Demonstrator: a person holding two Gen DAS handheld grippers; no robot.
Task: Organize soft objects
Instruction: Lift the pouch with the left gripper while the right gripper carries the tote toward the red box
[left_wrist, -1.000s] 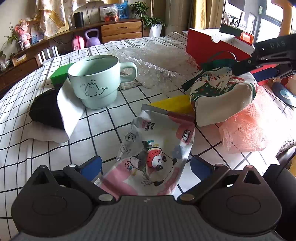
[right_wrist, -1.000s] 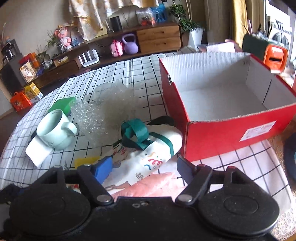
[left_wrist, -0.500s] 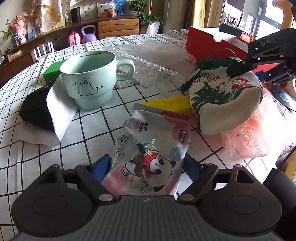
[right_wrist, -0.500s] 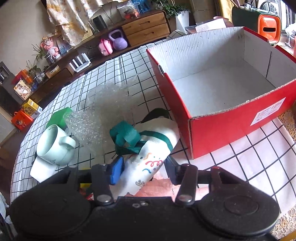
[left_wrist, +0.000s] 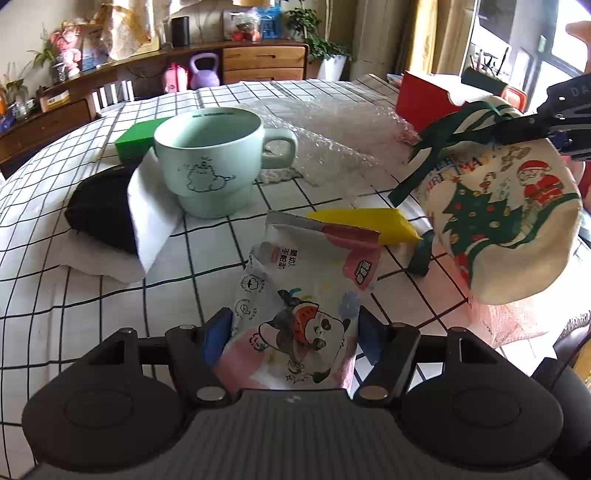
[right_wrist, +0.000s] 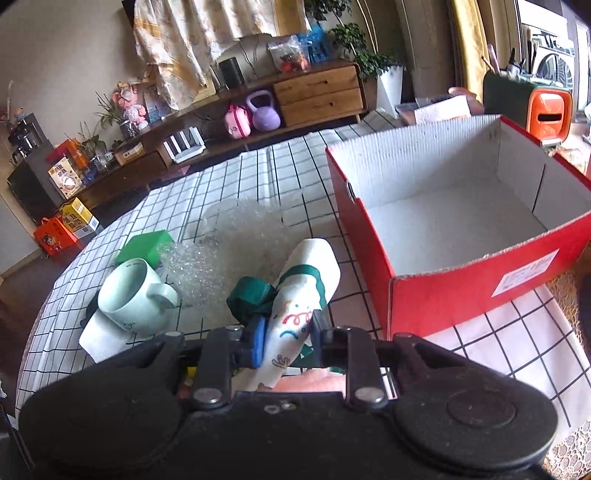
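Right gripper (right_wrist: 286, 338) has just been closing and now pinches the Christmas drawstring bag (right_wrist: 303, 295) between its blue pads; in the left wrist view the cream bag (left_wrist: 506, 221) hangs clear of the counter (left_wrist: 74, 295), above a pink mesh piece (left_wrist: 509, 321). Left gripper (left_wrist: 291, 334) has also been closing, and its pads now press on both edges of the panda-print soft pack (left_wrist: 303, 295), whose far end rests against a yellow sponge (left_wrist: 369, 221). Beyond stand a mint mug (left_wrist: 210, 166) on a white cloth (left_wrist: 151, 218), a black soft item (left_wrist: 103, 206), a green block (left_wrist: 136, 138) and bubble wrap (left_wrist: 332, 140). An open red box (right_wrist: 461, 229) sits to the right of the held bag.
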